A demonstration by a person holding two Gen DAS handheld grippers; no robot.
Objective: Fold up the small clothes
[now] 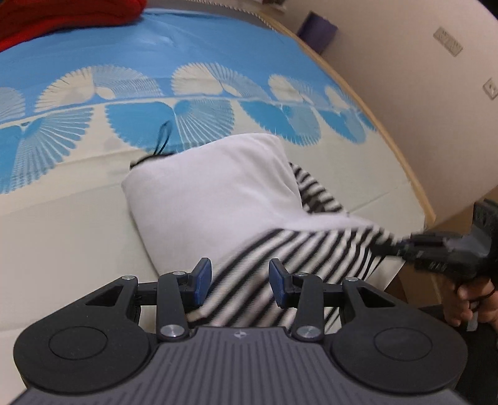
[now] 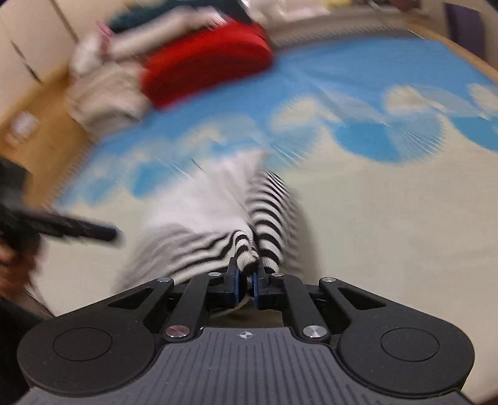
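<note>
The soft, light striped garment (image 1: pixel 255 274) drapes limply; right gripper (image 2: pixel 246 280) pinches its hem; left gripper (image 1: pixel 239 280) gapes released; best grasped at corners.

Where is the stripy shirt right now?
The stripy shirt lies on the blue-and-cream bedsheet, in front of the open left tongs; the right tongs pinch its striped edge.

R wrist view motion-blurred; red cloth (image 1: pixel 62 15) cut off.
</note>
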